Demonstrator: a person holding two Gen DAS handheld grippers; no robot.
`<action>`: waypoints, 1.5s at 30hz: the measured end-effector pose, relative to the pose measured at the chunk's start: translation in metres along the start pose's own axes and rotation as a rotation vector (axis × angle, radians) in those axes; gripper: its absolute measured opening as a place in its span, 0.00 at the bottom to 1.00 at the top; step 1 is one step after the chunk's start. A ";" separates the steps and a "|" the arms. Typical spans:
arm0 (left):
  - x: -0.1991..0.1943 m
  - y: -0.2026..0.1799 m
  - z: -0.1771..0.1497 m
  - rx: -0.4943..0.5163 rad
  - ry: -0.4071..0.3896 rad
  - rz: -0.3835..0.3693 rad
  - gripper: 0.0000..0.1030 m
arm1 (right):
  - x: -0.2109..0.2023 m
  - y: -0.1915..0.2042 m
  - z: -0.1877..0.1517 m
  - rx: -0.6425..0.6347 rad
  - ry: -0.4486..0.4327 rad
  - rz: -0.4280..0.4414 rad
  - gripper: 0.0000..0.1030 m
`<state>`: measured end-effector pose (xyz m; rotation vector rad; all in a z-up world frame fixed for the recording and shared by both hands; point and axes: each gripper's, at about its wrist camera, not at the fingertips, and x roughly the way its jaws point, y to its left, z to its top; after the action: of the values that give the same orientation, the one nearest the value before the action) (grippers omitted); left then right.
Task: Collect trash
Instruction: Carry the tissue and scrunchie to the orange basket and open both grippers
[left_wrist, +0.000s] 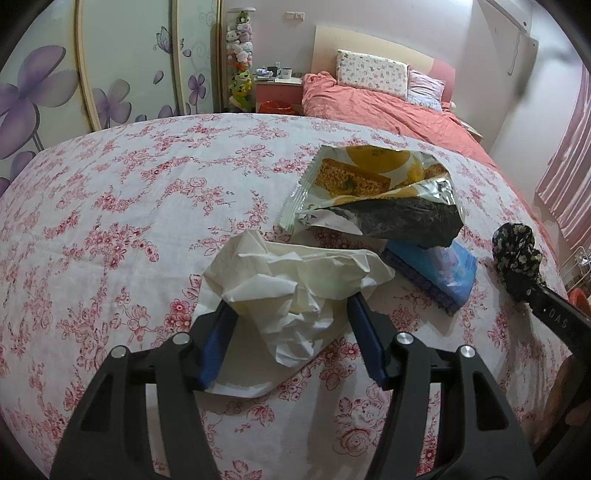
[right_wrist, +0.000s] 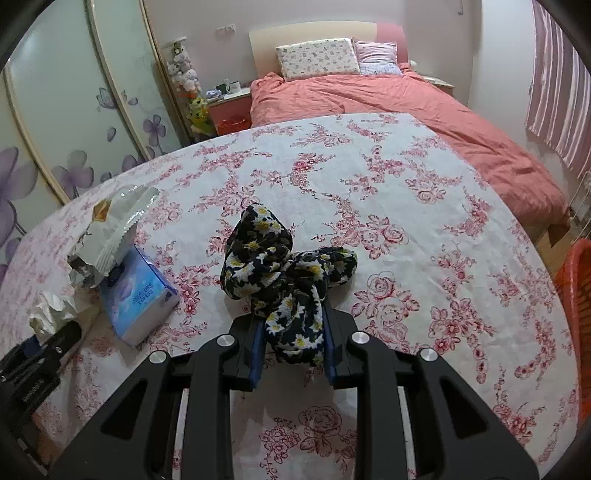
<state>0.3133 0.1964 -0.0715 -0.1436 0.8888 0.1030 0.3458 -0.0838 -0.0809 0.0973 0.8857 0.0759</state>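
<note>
We are in a home bedroom: a bed (right_wrist: 388, 107) with a coral duvet and two patterned pillows (right_wrist: 317, 59) stands against the far wall, a pink nightstand (left_wrist: 279, 90) holding mugs beside it. Sliding wardrobe doors (left_wrist: 122, 62) printed with purple flowers line the left, a column of plush toys (left_wrist: 240, 55) stands in the corner, and striped pink curtains (right_wrist: 557, 92) hang on the right.

Crowded right of centre, wide open on the left of the rose-print tablecloth (left_wrist: 110, 221).
Ahead of the crumpled white tissue (left_wrist: 295, 291): torn foil snack wrapper (left_wrist: 369, 184) resting on the blue tissue pack (left_wrist: 439, 273), blocking the straight path. Just right of those, black floral cloth bundle (right_wrist: 284, 266). Beyond, far cloth bare to the edge.
</note>
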 end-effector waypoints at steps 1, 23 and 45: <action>-0.001 0.002 0.000 -0.008 -0.004 0.003 0.46 | -0.001 0.002 -0.002 -0.008 -0.001 -0.014 0.23; -0.082 -0.024 -0.027 0.104 -0.128 -0.090 0.38 | -0.072 -0.082 -0.044 0.151 -0.066 0.057 0.13; -0.155 -0.264 -0.052 0.370 -0.160 -0.496 0.38 | -0.212 -0.232 -0.073 0.335 -0.395 -0.127 0.13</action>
<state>0.2158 -0.0776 0.0381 -0.0060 0.6783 -0.5038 0.1618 -0.3325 0.0096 0.3555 0.5011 -0.2061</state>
